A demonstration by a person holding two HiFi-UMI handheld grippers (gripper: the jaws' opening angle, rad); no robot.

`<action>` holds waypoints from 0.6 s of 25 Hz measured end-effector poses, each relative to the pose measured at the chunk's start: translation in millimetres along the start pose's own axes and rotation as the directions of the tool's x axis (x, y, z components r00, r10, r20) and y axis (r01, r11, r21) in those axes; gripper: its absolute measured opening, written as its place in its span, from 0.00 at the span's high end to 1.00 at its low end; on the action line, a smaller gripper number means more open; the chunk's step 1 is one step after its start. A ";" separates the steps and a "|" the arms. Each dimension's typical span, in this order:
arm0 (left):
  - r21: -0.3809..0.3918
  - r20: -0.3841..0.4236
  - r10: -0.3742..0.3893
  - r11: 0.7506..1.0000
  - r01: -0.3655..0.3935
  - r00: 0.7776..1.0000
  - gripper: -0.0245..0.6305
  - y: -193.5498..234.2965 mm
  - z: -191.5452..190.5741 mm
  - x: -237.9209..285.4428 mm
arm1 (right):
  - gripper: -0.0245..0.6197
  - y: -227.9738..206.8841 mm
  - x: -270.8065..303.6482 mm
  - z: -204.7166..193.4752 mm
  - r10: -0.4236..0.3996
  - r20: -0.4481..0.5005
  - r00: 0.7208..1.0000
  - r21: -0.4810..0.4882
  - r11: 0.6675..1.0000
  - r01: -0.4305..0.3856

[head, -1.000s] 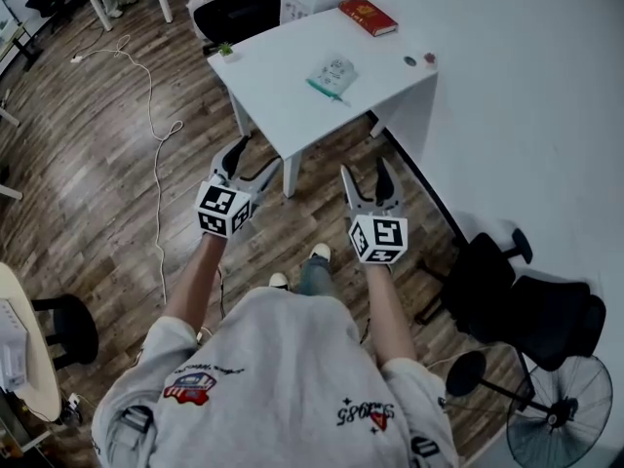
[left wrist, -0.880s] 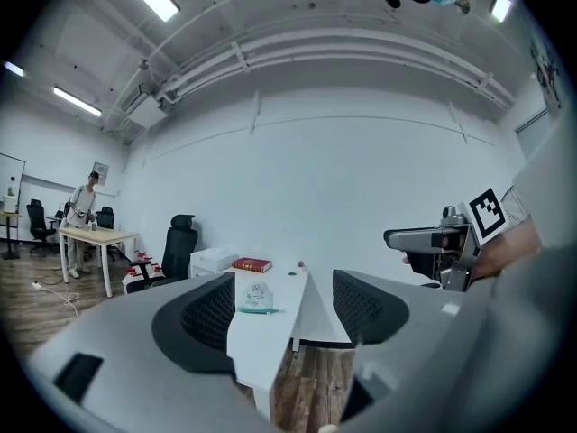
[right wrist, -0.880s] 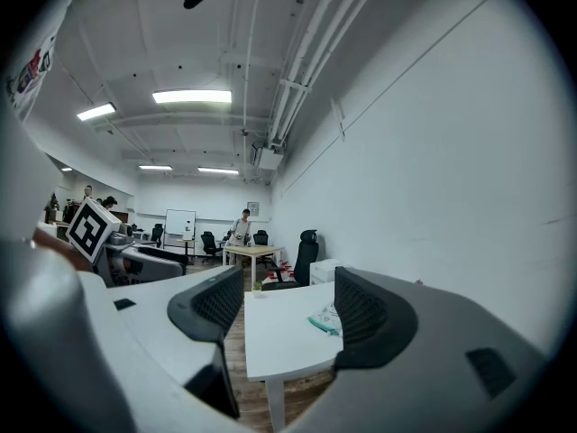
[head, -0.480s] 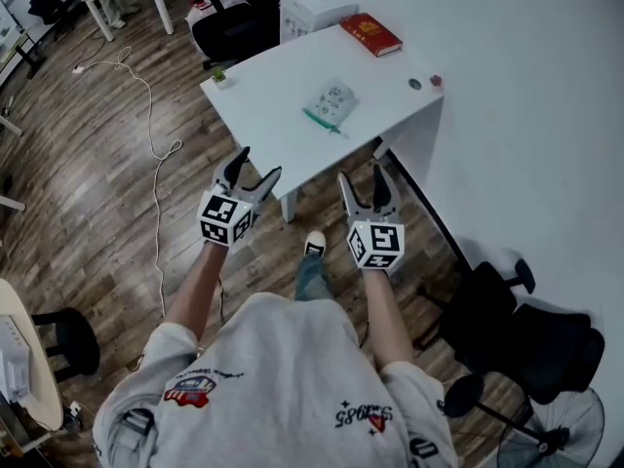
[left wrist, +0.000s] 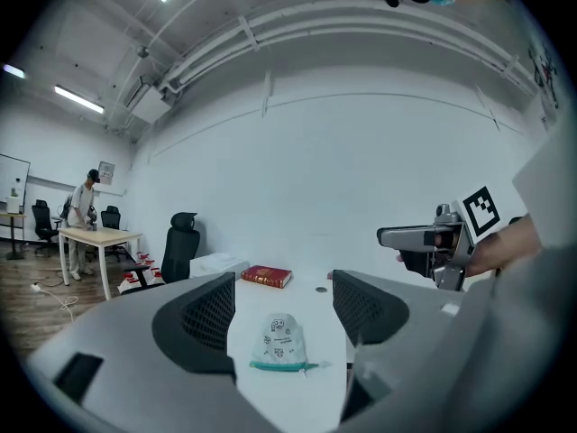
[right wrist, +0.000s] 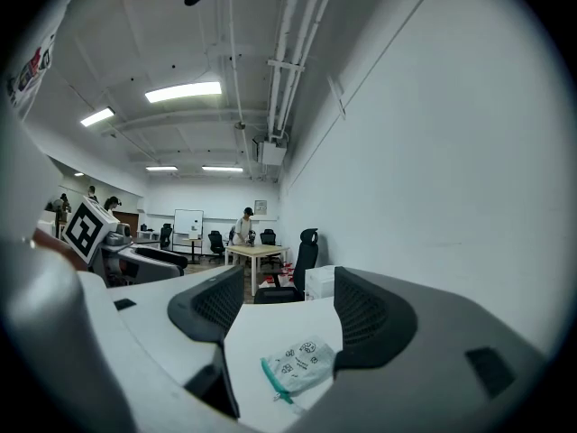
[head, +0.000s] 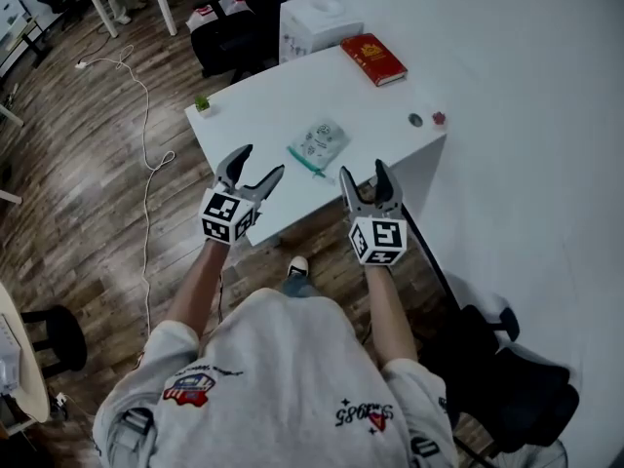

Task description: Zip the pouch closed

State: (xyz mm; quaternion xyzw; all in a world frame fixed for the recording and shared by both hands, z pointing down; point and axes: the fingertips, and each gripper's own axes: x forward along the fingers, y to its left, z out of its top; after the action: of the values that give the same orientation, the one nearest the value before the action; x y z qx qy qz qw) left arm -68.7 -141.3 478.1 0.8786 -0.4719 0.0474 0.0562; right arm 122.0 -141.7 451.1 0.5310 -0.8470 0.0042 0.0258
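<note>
Left gripper [head: 261,161] and right gripper [head: 363,170]: jaws spread, both empty, at the near edge of the white table [head: 283,96].
Pouch [head: 319,144] lies flat just beyond them, untouched, teal zipper edge nearest; red book [head: 373,58] farther right.

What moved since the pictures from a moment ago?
The person stepped closer to the white table, so the left gripper and right gripper, earlier over the floor, now hang at its near edge, short of the pouch. Nothing was grabbed; both jaws stay open and empty. The pouch and red book lie where they were on the table.
</note>
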 end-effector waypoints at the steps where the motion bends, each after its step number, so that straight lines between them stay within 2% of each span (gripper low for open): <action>1: -0.001 -0.001 0.007 1.000 -0.007 1.000 0.47 4.8 2.0 13.6 | 0.50 -9.4 12.3 0.1 0.008 -0.001 1.000 0.002 1.000 -0.008; 8: -0.013 -0.025 0.030 0.999 -0.031 0.999 0.47 17.9 17.7 82.3 | 0.50 -58.0 72.1 4.3 0.057 -0.007 0.998 0.004 0.998 -0.057; 11: -0.008 -0.008 0.039 0.999 -0.039 0.999 0.47 27.8 21.5 100.4 | 0.50 -67.5 91.0 3.1 0.068 -0.003 0.998 0.003 0.998 -0.068; 15: -0.025 -0.043 0.028 0.999 -0.029 0.999 0.47 36.6 15.5 113.7 | 0.50 -70.6 105.2 0.6 0.072 -0.017 0.997 0.007 0.997 -0.072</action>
State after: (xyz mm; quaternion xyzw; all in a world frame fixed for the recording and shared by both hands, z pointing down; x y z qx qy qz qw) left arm -36.2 -257.2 480.3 0.8698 -0.4836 0.0606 0.0769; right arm 139.8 -267.1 454.2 0.5002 -0.8653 0.0125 0.0310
